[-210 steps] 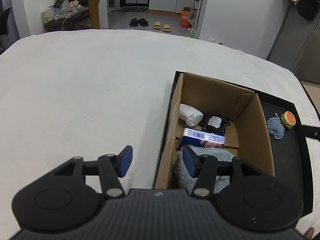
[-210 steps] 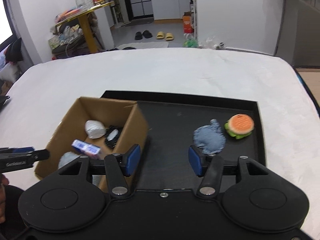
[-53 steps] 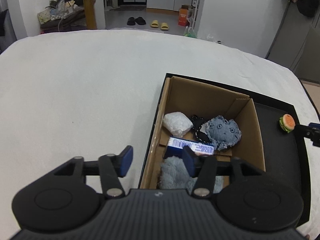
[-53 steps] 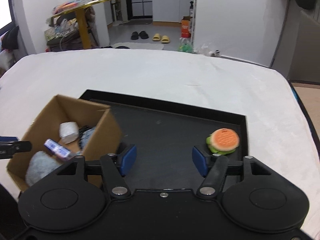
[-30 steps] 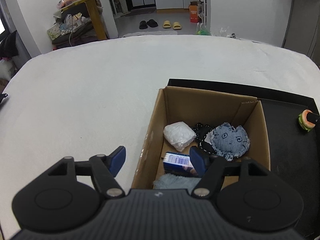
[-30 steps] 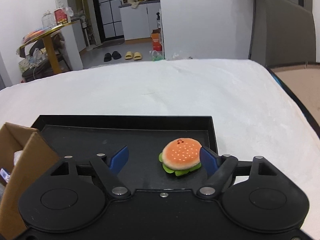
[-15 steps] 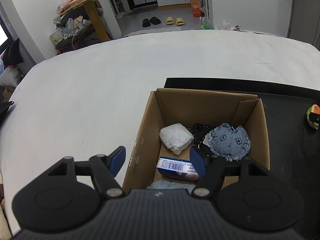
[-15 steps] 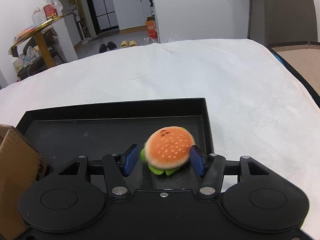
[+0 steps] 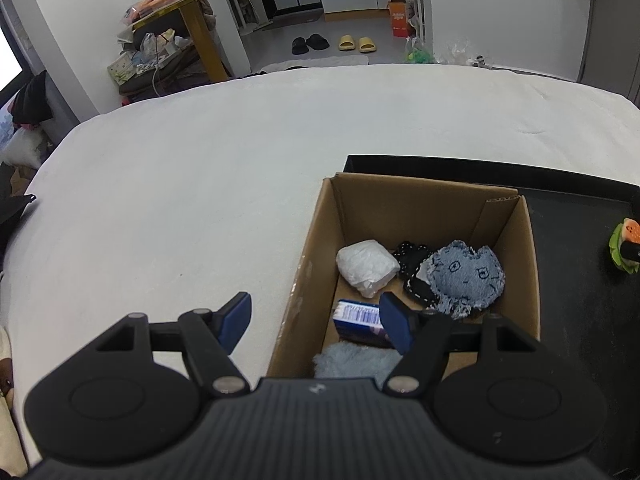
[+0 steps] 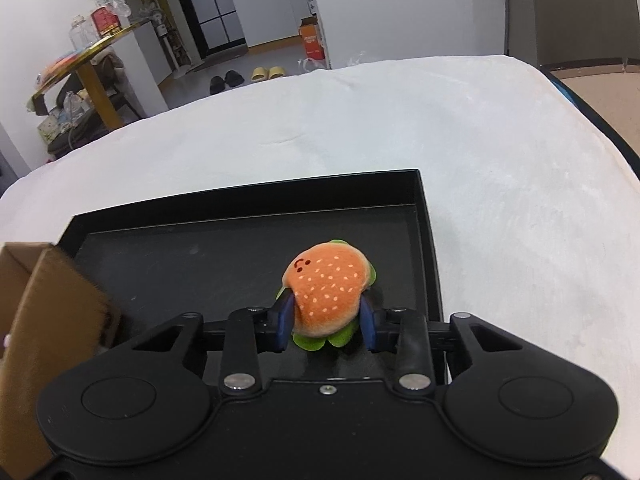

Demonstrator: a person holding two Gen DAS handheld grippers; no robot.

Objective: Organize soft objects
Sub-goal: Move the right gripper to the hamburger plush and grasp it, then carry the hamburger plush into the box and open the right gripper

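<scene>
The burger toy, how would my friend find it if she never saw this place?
Look for the black tray on the white bed, to the right of the cardboard box. The plush hamburger is pinched between the blue fingers of the right gripper. It is the only orange thing, with seed dots, a tiny face and green lettuce edges.
</scene>
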